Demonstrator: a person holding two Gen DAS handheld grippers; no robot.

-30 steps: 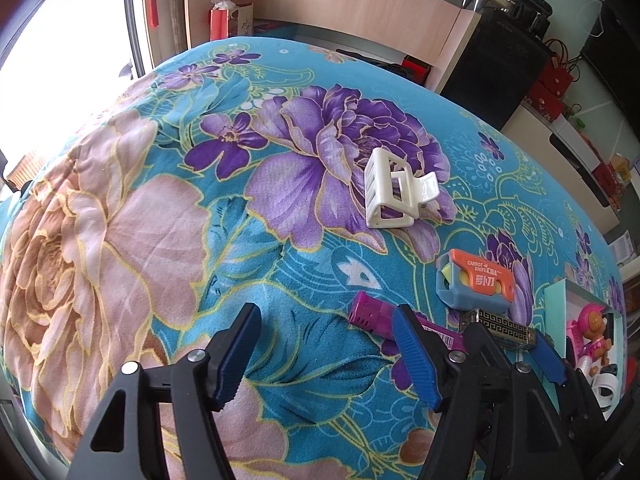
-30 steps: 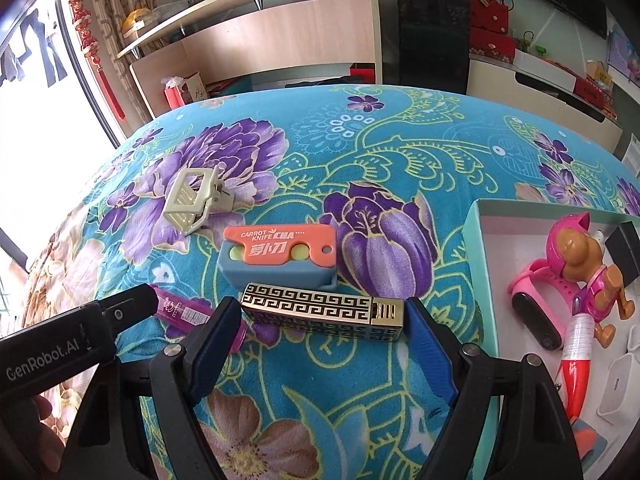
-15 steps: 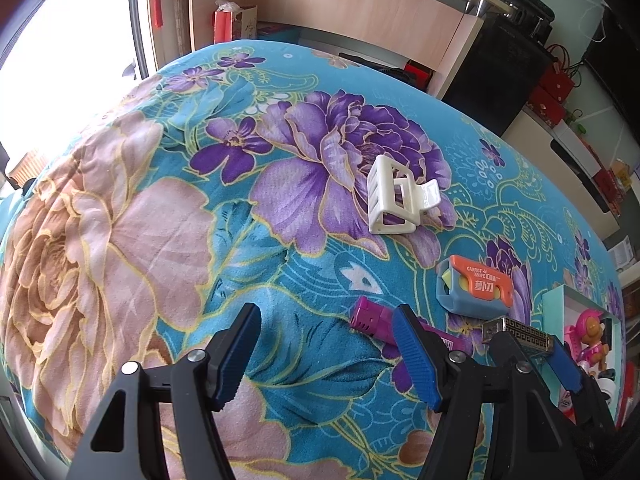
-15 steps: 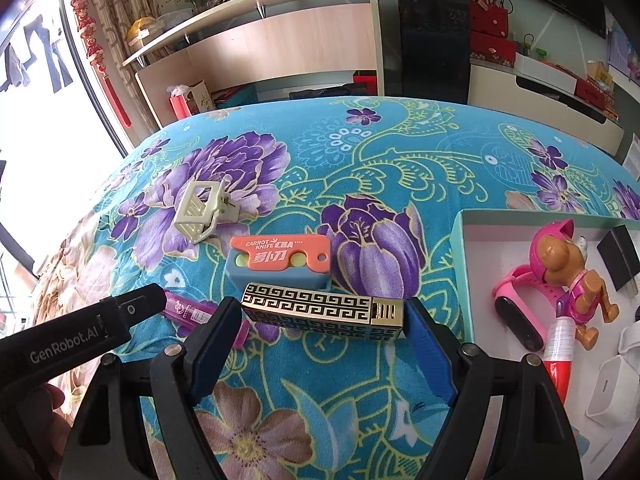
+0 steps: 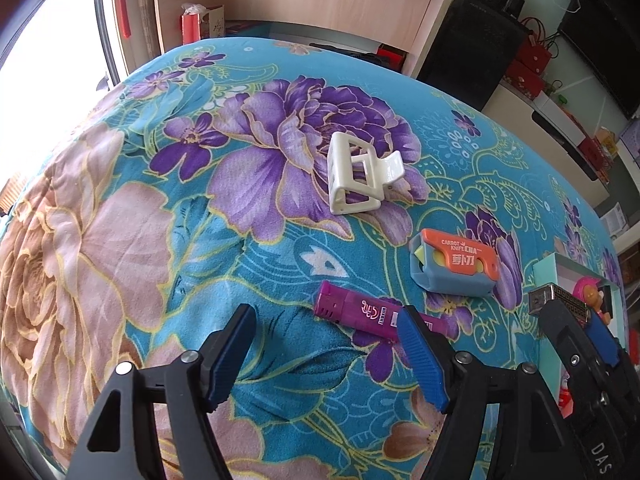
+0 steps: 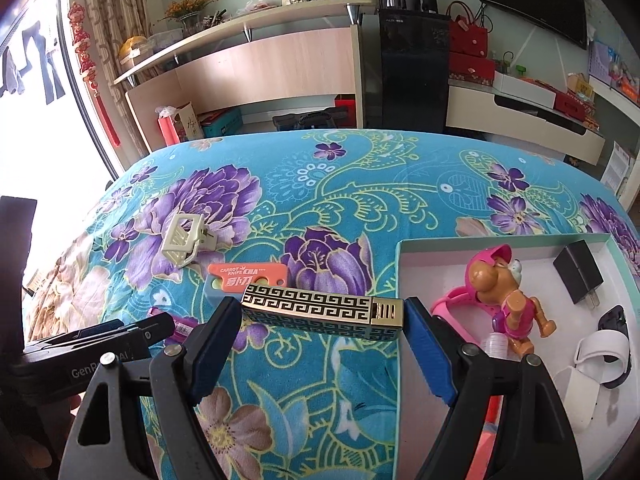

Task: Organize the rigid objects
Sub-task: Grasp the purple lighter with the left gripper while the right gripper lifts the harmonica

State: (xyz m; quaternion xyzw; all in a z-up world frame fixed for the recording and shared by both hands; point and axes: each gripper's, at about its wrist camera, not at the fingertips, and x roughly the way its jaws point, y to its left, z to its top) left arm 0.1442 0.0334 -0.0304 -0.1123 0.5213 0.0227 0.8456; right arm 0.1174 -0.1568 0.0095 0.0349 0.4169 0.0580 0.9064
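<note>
Surface: teal floral cloth (image 5: 280,360). Right gripper (image 6: 324,316) fingers clamp the gold key-patterned metal bar (image 6: 322,310) end to end, lifted near the white open box (image 6: 404,320), likely its destination. Left gripper (image 5: 326,344) fingers opening, empty, above the magenta plastic lighter (image 5: 356,312).

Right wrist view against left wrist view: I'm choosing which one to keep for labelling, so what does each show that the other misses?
Only the right wrist view shows the box's inside: a black plug, a white strap and the whole pink dog toy, plus the full patterned gold bar clamped in the right gripper.

Only the left wrist view shows the purple lighter almost whole, and the left gripper opening, with nothing between its jaws.

Both show the white hair clip, the orange and blue carrot knife and the flowered cloth.
</note>
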